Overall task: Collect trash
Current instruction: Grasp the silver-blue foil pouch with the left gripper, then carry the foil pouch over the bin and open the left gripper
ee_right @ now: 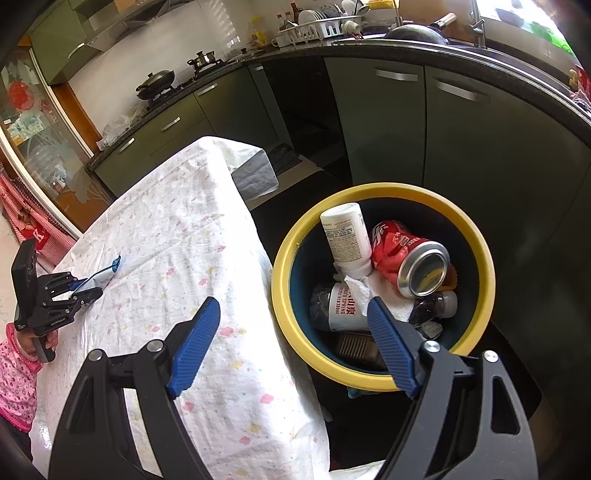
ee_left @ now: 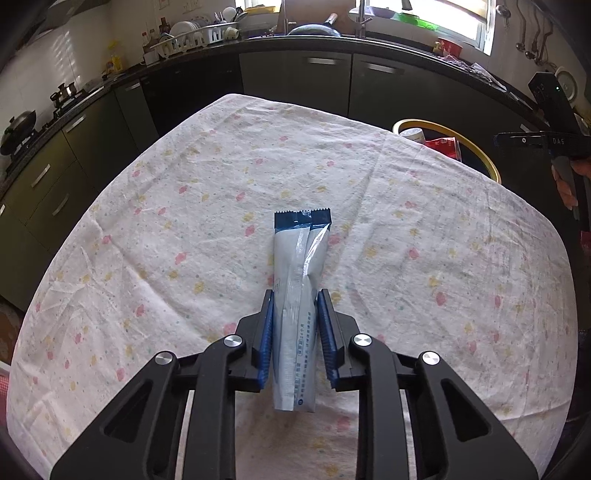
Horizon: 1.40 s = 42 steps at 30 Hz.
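My left gripper (ee_left: 295, 299) is shut on a white and blue snack wrapper (ee_left: 299, 258), held flat just above the flowered tablecloth (ee_left: 147, 229); both also show in the right wrist view, the gripper (ee_right: 79, 288) and wrapper (ee_right: 101, 275) at the far left. My right gripper (ee_right: 293, 302) is open and empty, hanging over the table's edge beside a yellow-rimmed bin (ee_right: 476, 236). The bin holds a red can (ee_right: 406, 254), a white bottle (ee_right: 345, 236), a water bottle (ee_right: 341, 306), tissue and other trash. The bin (ee_left: 480, 155) shows at the table's far right in the left wrist view.
Dark kitchen cabinets (ee_left: 295, 77) and a counter with a dish rack (ee_left: 195, 35) run behind the table. A stove with a wok (ee_right: 155, 81) stands on the left. The right gripper's body (ee_left: 554, 140) is at the right edge of the left wrist view.
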Each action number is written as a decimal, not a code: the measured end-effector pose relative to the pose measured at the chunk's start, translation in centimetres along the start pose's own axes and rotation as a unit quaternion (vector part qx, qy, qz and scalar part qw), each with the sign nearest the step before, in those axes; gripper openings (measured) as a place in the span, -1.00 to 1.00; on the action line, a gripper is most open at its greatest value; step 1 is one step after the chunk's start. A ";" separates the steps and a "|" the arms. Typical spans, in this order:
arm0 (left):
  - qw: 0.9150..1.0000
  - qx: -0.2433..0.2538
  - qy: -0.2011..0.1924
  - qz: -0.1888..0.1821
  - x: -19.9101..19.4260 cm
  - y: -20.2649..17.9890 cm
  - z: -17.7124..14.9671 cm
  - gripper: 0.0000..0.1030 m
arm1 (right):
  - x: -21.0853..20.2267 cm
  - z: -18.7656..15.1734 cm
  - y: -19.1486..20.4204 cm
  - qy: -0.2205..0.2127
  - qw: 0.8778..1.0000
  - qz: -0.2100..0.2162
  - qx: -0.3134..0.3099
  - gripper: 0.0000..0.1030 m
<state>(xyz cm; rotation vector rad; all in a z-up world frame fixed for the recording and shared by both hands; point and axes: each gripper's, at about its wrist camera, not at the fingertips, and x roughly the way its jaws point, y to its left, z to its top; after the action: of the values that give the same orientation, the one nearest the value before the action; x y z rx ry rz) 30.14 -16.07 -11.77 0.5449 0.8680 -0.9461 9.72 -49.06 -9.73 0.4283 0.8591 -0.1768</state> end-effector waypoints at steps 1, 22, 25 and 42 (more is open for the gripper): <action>1.000 0.002 0.001 0.003 -0.1 -0.4 0.0 -0.58 | 0.0 0.0 0.0 -0.001 1.000 0.001 0.000 0.50; 0.991 0.088 -0.028 -0.092 0.1 -19.1 12.7 -0.62 | -3.8 -2.0 -9.5 -0.040 0.996 -0.062 0.053 0.50; 0.989 0.100 -0.019 -0.107 2.3 -21.7 15.5 -0.62 | -4.1 -2.4 -11.3 -0.046 0.995 -0.058 0.069 0.50; 0.997 0.012 -0.005 -0.079 12.6 -26.0 23.9 0.25 | -3.5 -3.5 -15.4 -0.051 0.992 -0.031 0.112 0.51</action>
<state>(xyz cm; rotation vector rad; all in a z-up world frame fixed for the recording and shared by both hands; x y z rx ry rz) 20.77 -52.32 -9.94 0.4960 0.9018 -1.1031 0.12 -61.45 -13.61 0.5965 0.7551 -0.3519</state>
